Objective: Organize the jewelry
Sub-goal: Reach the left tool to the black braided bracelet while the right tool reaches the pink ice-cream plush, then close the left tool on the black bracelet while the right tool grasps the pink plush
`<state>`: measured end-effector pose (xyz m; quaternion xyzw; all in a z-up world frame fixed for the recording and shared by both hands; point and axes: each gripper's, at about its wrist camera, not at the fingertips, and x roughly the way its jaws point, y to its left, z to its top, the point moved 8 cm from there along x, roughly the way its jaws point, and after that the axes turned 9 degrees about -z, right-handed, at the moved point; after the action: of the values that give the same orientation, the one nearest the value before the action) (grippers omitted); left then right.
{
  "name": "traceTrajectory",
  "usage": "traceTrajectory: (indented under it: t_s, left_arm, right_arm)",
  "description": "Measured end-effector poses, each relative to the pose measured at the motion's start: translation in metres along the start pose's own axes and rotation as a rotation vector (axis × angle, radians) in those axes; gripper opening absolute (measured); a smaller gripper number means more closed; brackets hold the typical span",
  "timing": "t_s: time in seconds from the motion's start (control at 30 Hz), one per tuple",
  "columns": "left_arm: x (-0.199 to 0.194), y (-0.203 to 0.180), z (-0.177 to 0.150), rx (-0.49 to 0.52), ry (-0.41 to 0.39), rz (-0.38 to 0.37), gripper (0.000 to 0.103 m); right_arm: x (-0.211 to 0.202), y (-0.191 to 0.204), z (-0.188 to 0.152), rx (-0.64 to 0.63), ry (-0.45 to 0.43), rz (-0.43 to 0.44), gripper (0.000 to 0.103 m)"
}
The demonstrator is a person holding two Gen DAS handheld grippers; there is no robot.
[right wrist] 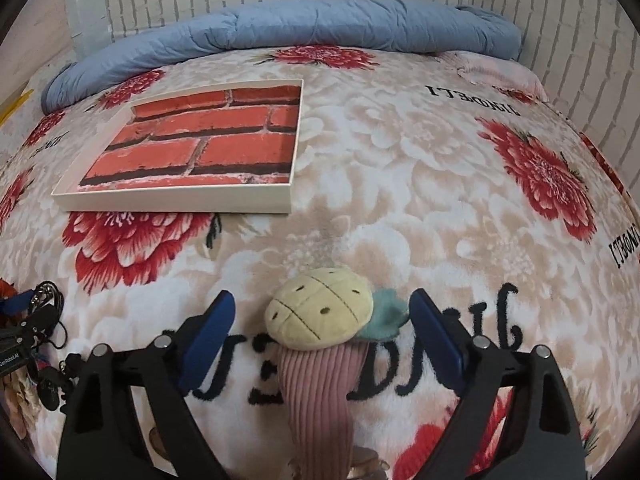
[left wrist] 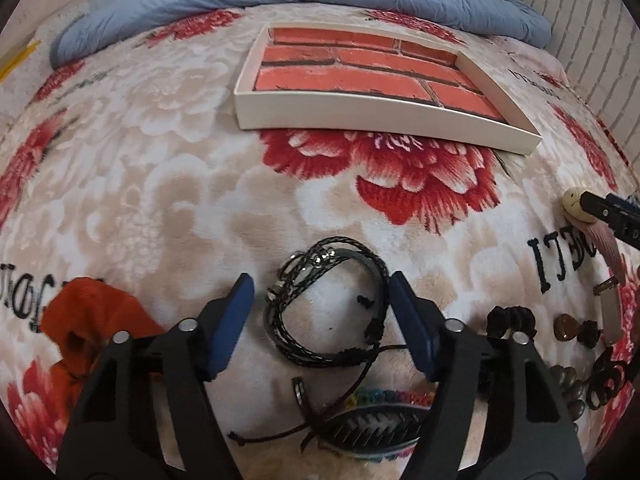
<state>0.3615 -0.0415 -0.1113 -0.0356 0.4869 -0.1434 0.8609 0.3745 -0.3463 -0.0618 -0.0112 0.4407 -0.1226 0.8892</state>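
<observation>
Two hand-held grippers, both unclenched — left hand-held gripper (left wrist: 322, 312) straddles one black bracelet (left wrist: 328, 308) on the bed (left wrist: 160, 184); right hand-held gripper (right wrist: 322, 326) flanks one plush toy (right wrist: 320, 316). One tray (left wrist: 380, 114) beyond.

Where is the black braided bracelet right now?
In the left wrist view, the black braided bracelet lies on the floral blanket between the open left gripper's fingers, near the orange cloth.
</observation>
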Motion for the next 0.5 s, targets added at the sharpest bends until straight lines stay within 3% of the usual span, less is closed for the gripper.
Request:
traceTrajectory:
  t_s: [0.13,0.37,0.5]
  left_arm:
    - [0.005,0.003,0.001,-0.024,-0.009,-0.025,0.065]
    - [0.007,0.001,-0.002,0.032,-0.035,-0.014,0.064]
    - [0.009,0.0,-0.001,0.045,-0.043,-0.011,0.064]
  right_arm:
    - [0.011,0.0,-0.001,0.017,0.03,0.02,0.08]
    - [0.021,0.008,-0.003,-0.002,0.043,0.032,0.077]
    - [0.027,0.011,-0.006,-0.017,0.058,0.024,0.066]
